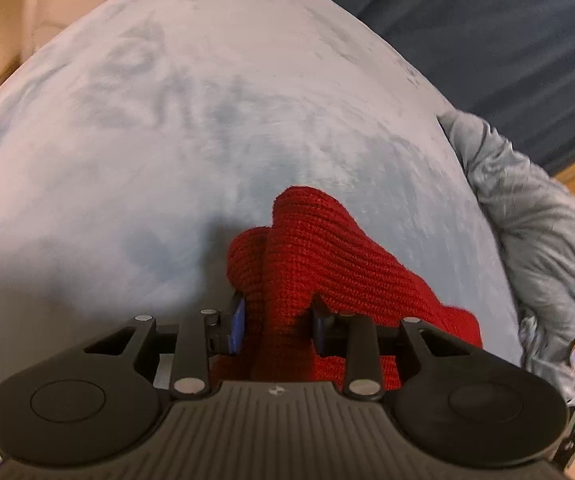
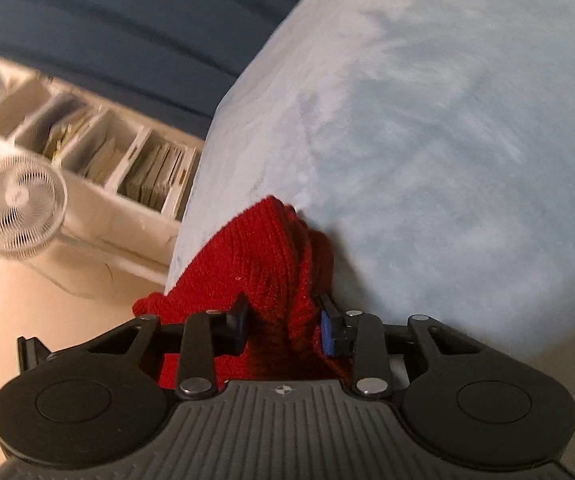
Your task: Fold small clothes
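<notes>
A red knitted garment (image 1: 327,256) is bunched between the fingers of my left gripper (image 1: 277,326), which is shut on it just above a pale blue fleece blanket (image 1: 207,120). In the right wrist view the same red knit (image 2: 259,264) is clamped in my right gripper (image 2: 283,330), also shut on it, near the blanket's left edge (image 2: 407,120). The rest of the garment is hidden under the gripper bodies.
A crumpled grey cloth (image 1: 535,240) lies at the blanket's right side. A dark blue sofa (image 1: 487,32) stands behind. Off the blanket's edge are a white fan (image 2: 17,206), a white shelf with books (image 2: 119,160) and the beige floor (image 2: 47,300).
</notes>
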`<state>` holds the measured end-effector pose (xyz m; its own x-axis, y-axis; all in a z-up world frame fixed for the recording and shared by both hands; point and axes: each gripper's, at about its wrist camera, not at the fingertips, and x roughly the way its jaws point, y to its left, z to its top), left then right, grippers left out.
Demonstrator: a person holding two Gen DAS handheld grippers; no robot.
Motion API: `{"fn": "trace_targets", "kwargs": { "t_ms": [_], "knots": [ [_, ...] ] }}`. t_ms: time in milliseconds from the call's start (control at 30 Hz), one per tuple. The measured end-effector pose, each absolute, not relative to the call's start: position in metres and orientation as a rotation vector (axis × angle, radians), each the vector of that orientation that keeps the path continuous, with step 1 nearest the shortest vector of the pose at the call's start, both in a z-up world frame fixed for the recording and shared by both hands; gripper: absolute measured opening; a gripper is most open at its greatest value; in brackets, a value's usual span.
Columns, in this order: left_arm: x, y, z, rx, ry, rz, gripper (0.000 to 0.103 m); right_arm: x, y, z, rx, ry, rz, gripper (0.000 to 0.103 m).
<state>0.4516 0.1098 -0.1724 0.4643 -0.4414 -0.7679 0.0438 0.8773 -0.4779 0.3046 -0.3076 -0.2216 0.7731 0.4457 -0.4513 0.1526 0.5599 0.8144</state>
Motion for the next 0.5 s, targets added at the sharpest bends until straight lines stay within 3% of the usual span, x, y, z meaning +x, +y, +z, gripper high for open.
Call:
{"fn": "trace_targets", "kwargs": {
  "t_ms": [167, 300, 400, 500],
  "knots": [
    [0.432, 0.136, -0.171, -0.476, 1.010, -0.311, 0.038, 0.328, -0.300, -0.208, 0.841, 0.753, 0.224, 0.036],
    [0.396, 0.144, -0.158, -0.452, 1.002, -0.340, 0.062, 0.313, -0.307, -0.207, 0.877, 0.765, 0.147, 0.063],
    [0.361, 0.134, -0.151, -0.374, 1.008, -0.408, 0.072, 0.289, -0.300, -0.186, 0.792, 0.722, 0.089, 0.074],
    [0.339, 0.124, -0.166, -0.222, 1.060, -0.308, 0.074, 0.271, -0.275, -0.170, 0.635, 0.756, 0.100, 0.082]
  ]
}}
